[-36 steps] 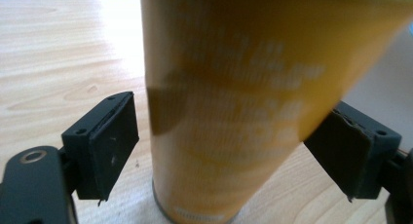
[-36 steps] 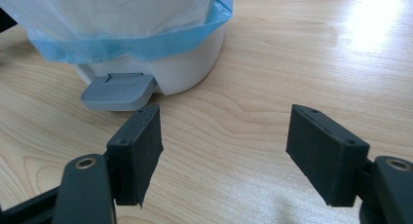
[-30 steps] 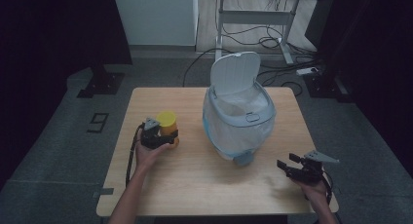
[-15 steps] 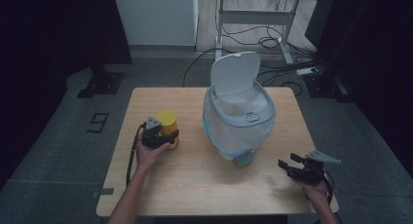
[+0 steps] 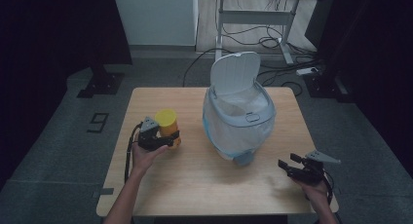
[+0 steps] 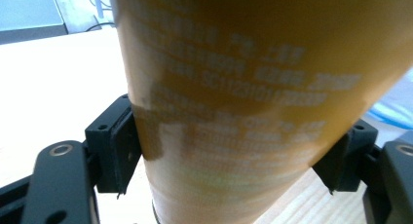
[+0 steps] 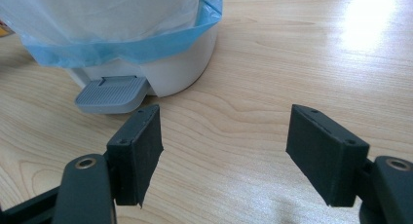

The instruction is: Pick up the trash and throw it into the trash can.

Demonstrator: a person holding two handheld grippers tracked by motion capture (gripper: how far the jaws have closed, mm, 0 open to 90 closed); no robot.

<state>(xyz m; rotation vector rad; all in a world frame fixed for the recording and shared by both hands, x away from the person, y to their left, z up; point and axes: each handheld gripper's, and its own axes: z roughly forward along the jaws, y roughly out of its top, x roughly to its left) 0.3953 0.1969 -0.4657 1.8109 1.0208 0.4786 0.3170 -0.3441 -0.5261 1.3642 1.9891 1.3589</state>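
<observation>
A yellow-orange canister [image 5: 169, 127] with a yellow lid is held over the left part of the wooden table [image 5: 195, 185]. My left gripper [image 5: 168, 140] is shut on it. In the left gripper view both black pads [image 6: 117, 146] press the sides of the printed canister [image 6: 243, 87]. A white pedal bin [image 5: 238, 119] lined with a blue-edged bag stands mid-table with its lid [image 5: 236, 73] up. My right gripper [image 5: 290, 165] rests open near the front right corner. In the right gripper view its jaws [image 7: 224, 153] stand wide apart, pointing toward the bin's grey pedal [image 7: 112, 93].
The bin's pedal [image 5: 242, 159] faces the front edge of the table. Bare wood lies between the two hands. Beyond the table stand a desk frame with cables [image 5: 263, 36] and dark curtains on both sides.
The left gripper has closed on the canister and raised it slightly off the table. The right hand and the bin have stayed where they were.
</observation>
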